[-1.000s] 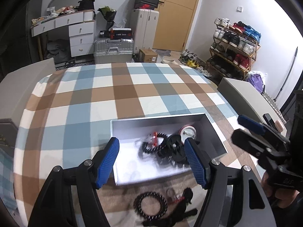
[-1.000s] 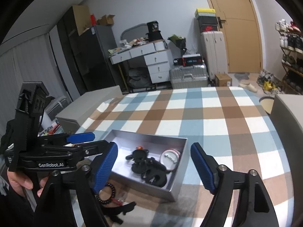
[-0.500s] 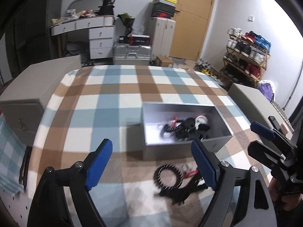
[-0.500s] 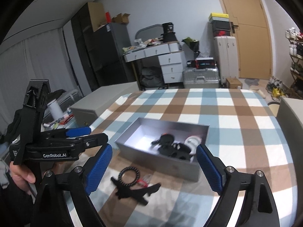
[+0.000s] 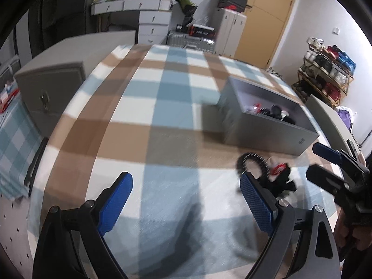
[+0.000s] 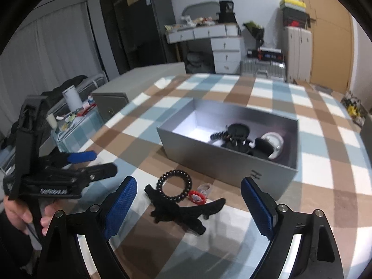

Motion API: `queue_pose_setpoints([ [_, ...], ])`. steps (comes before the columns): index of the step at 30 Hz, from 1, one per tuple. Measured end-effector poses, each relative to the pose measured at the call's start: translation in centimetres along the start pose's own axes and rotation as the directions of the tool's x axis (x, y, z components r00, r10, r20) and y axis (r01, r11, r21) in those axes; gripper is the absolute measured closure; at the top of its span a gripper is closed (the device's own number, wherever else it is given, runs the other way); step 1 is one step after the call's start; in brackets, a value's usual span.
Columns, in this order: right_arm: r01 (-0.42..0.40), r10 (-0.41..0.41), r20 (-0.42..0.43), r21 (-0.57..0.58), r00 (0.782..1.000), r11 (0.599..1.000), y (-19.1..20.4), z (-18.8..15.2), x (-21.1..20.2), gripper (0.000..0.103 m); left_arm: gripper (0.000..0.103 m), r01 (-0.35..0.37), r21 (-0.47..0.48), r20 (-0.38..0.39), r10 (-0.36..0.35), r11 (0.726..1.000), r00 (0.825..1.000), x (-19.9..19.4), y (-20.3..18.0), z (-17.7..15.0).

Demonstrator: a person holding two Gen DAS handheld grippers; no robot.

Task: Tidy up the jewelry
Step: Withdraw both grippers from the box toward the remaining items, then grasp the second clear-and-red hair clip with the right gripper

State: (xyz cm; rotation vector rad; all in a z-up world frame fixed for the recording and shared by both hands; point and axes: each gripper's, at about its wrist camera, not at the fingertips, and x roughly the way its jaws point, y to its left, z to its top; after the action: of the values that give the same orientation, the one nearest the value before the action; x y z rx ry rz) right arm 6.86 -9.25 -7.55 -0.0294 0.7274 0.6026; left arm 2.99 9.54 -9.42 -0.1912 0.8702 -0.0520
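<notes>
Checked cloth (image 6: 274, 93) covers the table. Grey box (image 6: 223, 165) sits on it, dark jewelry (image 6: 241, 139) inside. In front of the box: black hair clip (image 6: 183, 211), bead bracelet (image 6: 174, 186), red ring (image 6: 196, 196). Both grippers tilt downward. Left gripper (image 5: 186, 205) jaws just opened wide, empty. Right gripper (image 6: 188, 205) spread, empty, above the clip.
</notes>
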Motion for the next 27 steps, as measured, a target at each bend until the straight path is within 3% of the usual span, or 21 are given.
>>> queue_pose_setpoints([
  [2, -0.001, 0.001, -0.017, 0.023, 1.000, 1.000, -0.3, 0.0, 0.9, 0.016, 0.012, 0.004, -0.010, -0.013, -0.004, 1.000, 1.000, 0.1, 0.4, -0.3],
  [5, 0.038, -0.036, -0.066, 0.036, 0.997, 0.999, -0.7, -0.2, 2.3, 0.045, 0.012, 0.011, -0.021, -0.020, -0.012, 1.000, 1.000, 0.2, 0.9, -0.6],
  [6, 0.050, -0.046, -0.089, 0.042, 0.995, 0.998, -0.9, -0.3, 2.9, 0.050, 0.012, 0.015, -0.023, -0.019, -0.016, 1.000, 1.000, 0.1, 0.9, -0.6],
  [17, 0.066, -0.057, -0.134, 0.059, 0.989, 0.996, -1.7, -1.0, 3.9, 0.059, 0.012, 0.058, -0.005, -0.040, -0.059, 0.998, 0.997, 1.1, 0.5, -0.1],
  [22, 0.062, -0.055, -0.140, 0.040, 0.989, 0.997, -1.4, -1.0, 4.0, 0.069, 0.012, 0.062, 0.015, -0.043, -0.061, 0.998, 0.997, 1.5, 0.1, 0.0],
  [23, 0.061, -0.055, -0.143, 0.033, 0.988, 0.998, -1.3, -1.1, 4.0, 0.075, 0.012, 0.062, 0.015, -0.046, -0.061, 0.998, 0.997, 1.6, 0.1, 0.0],
  [27, 0.068, -0.067, -0.137, -0.001, 0.988, 0.998, -0.9, -1.1, 4.1, 0.075, 0.012, 0.058, 0.020, -0.047, -0.057, 0.998, 0.997, 1.5, -0.1, 0.1],
])
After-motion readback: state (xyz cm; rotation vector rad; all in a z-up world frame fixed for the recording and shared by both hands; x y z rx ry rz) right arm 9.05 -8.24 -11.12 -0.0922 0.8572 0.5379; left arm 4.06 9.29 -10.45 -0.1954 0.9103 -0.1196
